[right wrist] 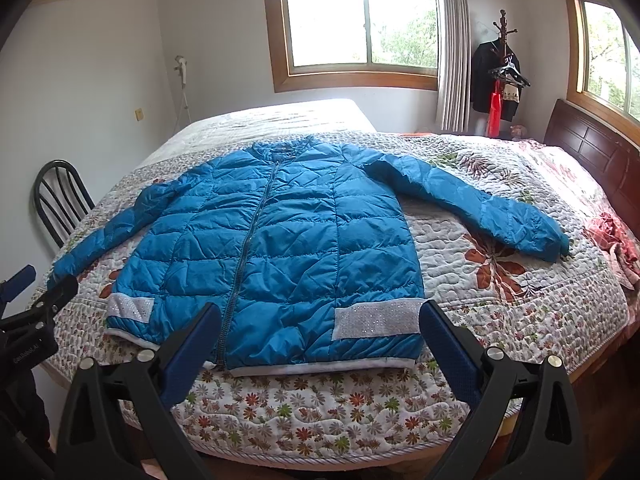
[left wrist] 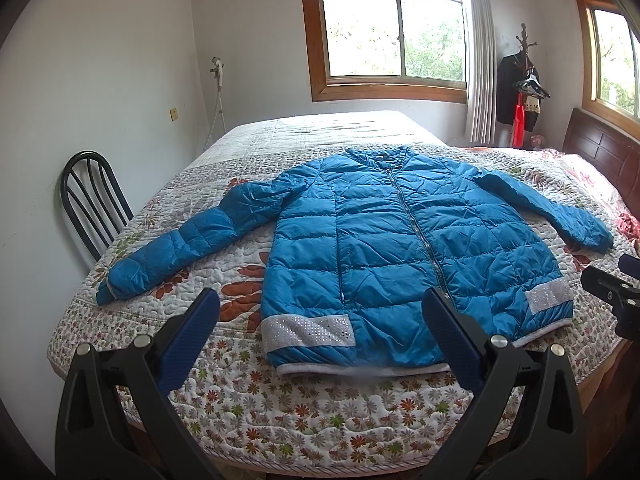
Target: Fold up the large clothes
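Jacket: our blue puffer jacket (left wrist: 400,248) lies face up and zipped on the bed (left wrist: 320,412), hem toward us near the bed's front edge, both sleeves spread outward
Left tongs: our left gripper (left wrist: 320,332) hangs over the hem with its jaws spread wide, holding nothing
Right tongs: our right gripper (right wrist: 320,332) is likewise wide open and empty, just short of the hem
Stage: we judge no fold has begun; the sleeves are likely first
Risk, slip: the shell looks slick and puffy, so a shallow pinch could slide off once we lift
Risk, layers: if we bite too deep at the hem we may catch the quilt (right wrist: 500,280) with the jacket and drag it along
Risk, drop: the hem sits close to the edge, so a pull toward us could tip the jacket off the bed
Risk, skew: lifting one sleeve (left wrist: 172,252) alone may drag the body crooked
Left view only: the left cuff in full, and the chair (left wrist: 92,204) close beside it
Right view only: the right sleeve (right wrist: 480,208) laid out whole to its cuff, and red cloth (right wrist: 616,236) bunched near the headboard (right wrist: 592,148)
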{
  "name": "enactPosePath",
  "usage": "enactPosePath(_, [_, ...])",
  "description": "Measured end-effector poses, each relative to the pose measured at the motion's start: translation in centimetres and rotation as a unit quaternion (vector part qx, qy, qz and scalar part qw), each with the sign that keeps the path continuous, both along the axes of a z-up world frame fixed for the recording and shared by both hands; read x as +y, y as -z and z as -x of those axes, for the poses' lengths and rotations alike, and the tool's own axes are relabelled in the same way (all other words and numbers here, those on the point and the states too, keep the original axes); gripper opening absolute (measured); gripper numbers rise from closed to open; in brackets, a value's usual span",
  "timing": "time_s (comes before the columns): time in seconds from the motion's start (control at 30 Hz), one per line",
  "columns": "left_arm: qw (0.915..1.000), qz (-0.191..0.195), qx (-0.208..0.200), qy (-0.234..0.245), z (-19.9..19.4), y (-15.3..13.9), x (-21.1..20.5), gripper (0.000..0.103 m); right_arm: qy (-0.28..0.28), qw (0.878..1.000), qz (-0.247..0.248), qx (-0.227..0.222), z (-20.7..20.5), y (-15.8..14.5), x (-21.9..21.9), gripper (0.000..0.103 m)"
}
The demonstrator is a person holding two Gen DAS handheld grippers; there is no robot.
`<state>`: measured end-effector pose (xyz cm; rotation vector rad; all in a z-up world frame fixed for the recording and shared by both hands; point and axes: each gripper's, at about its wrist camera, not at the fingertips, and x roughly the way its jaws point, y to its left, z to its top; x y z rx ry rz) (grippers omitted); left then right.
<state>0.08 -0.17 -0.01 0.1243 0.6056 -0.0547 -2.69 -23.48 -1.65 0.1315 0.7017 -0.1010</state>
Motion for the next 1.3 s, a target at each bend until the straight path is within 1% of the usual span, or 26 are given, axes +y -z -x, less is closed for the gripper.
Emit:
enactPosePath(0.97, [1.0000,0.003,0.004,-0.002,-0.1,0.2,0.5,0.100,-0.002,1.000,-0.001,0.005,-0.8,0.3,-0.2,0.099])
enactPosePath(1.13, [1.0000,0.003,0.008,-0.002,-0.5,0.4,0.6,0.100,-0.007,1.000,-0.006,0.007,-1.2,0.6,-0.3,0.099])
enactPosePath(1.3, [0.9998,0.008,0.019,-0.006,-1.9,1.1,1.1,0.100,-0.018,0.999,-0.021,0.018,-2.3,1.2,-0.9,0.099])
